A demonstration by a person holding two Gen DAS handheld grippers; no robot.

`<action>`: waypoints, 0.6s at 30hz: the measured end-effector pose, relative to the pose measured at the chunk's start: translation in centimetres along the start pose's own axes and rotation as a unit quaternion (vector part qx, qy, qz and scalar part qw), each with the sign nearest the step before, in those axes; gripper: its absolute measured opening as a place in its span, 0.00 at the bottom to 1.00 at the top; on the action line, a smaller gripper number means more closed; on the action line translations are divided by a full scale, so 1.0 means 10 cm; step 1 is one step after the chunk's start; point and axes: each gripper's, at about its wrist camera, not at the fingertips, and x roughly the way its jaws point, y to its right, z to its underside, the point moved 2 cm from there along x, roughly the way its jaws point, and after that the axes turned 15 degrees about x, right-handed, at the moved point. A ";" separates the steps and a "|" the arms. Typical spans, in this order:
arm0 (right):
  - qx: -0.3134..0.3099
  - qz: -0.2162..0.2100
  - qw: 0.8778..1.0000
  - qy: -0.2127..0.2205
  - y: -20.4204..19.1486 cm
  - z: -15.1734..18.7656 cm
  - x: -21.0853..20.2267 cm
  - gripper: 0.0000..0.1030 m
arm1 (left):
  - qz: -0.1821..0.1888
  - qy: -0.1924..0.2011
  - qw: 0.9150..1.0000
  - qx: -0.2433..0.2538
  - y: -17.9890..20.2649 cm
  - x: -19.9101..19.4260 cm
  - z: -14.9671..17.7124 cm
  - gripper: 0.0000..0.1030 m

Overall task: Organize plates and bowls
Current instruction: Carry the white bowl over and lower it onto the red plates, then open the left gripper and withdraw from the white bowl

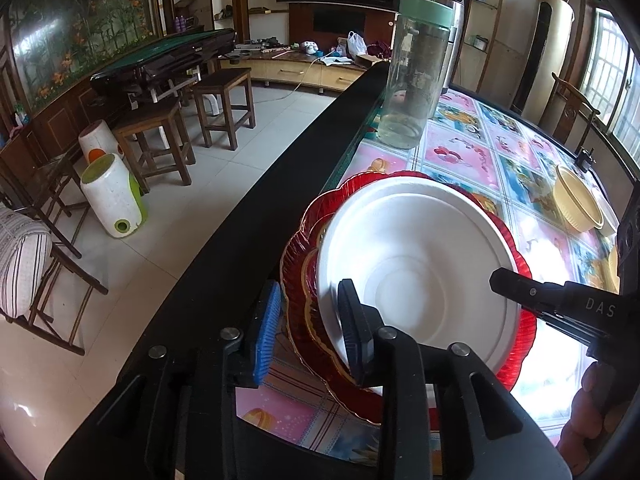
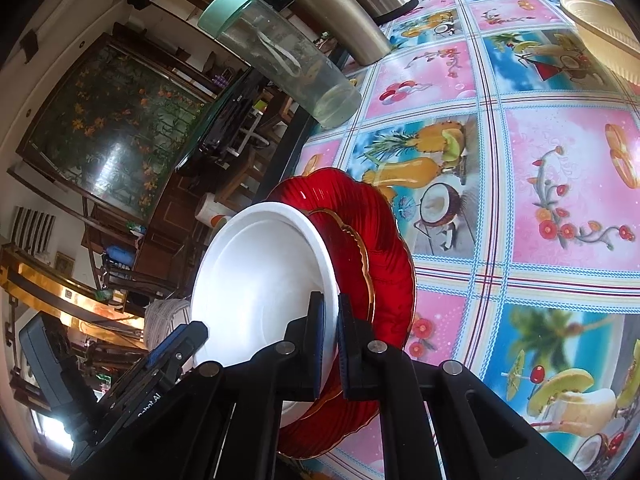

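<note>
White bowl (image 2: 256, 280) on red plates (image 2: 384, 248), right tongs (image 2: 330, 340) marked "DAS" clamped on rim, left tongs (image 1: 310, 328) apart.

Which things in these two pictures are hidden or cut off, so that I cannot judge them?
- Left view: the near rims of the red plates lie behind the left claw.
- Left view: the right claw is cut off by the edge; its grip is unclear there.
- Right view: the yellow bowl is cut off by the edge.
- Both views: how many red plates are stacked is unclear under the white bowl.
</note>
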 end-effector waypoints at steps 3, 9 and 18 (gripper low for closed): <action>-0.007 -0.003 1.000 0.018 0.00 0.00 0.01 0.06 | 0.000 0.000 1.000 0.000 0.00 0.00 0.00 0.28; -0.020 -0.018 0.999 0.046 0.02 -0.03 0.04 0.08 | -0.011 0.001 1.000 0.001 -0.03 -0.01 0.02 0.42; -0.066 -0.019 0.994 0.089 -0.06 0.01 -0.12 0.41 | -0.031 0.008 0.999 0.000 -0.05 -0.04 0.02 0.44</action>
